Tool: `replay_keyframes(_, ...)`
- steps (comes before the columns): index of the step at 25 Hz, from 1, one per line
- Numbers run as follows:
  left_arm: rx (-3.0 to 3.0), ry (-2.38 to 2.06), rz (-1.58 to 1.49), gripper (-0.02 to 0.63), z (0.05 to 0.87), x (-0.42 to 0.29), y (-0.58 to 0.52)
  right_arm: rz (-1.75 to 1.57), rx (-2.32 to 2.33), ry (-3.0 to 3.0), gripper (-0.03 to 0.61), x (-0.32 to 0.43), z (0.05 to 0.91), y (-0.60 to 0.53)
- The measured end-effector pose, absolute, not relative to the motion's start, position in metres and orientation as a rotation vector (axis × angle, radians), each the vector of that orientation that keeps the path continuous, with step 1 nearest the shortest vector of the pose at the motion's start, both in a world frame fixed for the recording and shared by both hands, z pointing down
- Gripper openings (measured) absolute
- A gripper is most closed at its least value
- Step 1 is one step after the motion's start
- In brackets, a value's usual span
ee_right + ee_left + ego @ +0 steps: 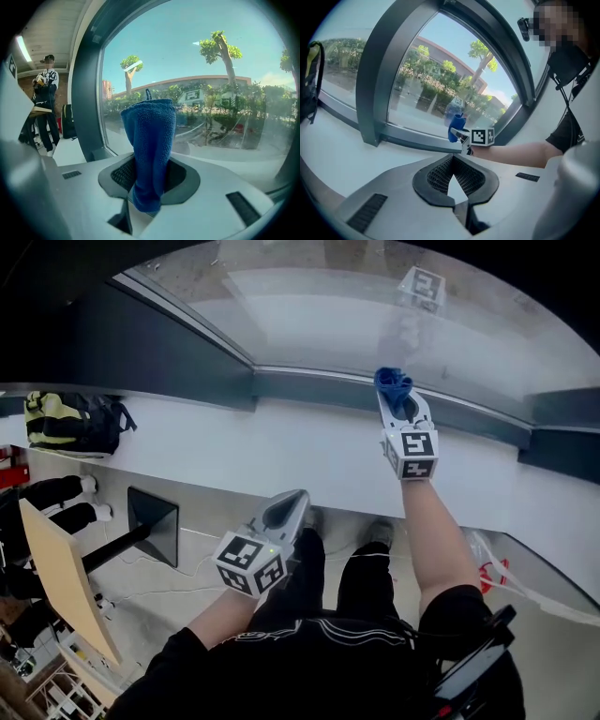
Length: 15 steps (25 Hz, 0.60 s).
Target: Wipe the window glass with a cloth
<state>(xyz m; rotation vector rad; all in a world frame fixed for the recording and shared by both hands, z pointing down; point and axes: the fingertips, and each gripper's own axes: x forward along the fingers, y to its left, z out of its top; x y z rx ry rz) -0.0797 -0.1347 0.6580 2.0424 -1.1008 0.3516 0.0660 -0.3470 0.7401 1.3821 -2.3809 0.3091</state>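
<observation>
Window glass [309, 324] curves just ahead of your right gripper [398, 401], whose jaws pinch the soft, light blue cloth [150, 140] low on its fold, floppy top free; your left gripper [453, 161] hangs behind, pressed together, empty.

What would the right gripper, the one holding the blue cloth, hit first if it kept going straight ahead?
Most likely the window glass: the right gripper points at it, blue cloth leading. How close the cloth is, I cannot tell.
</observation>
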Motion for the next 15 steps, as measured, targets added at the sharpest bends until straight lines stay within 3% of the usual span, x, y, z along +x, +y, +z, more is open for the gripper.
replay_keyframes(15, 2.097, -1.036, 0.425, 0.006, 0.652, 0.068, -0.102, 0.318, 1.644, -2.241, 0.110, 0.309, 0.727, -0.330)
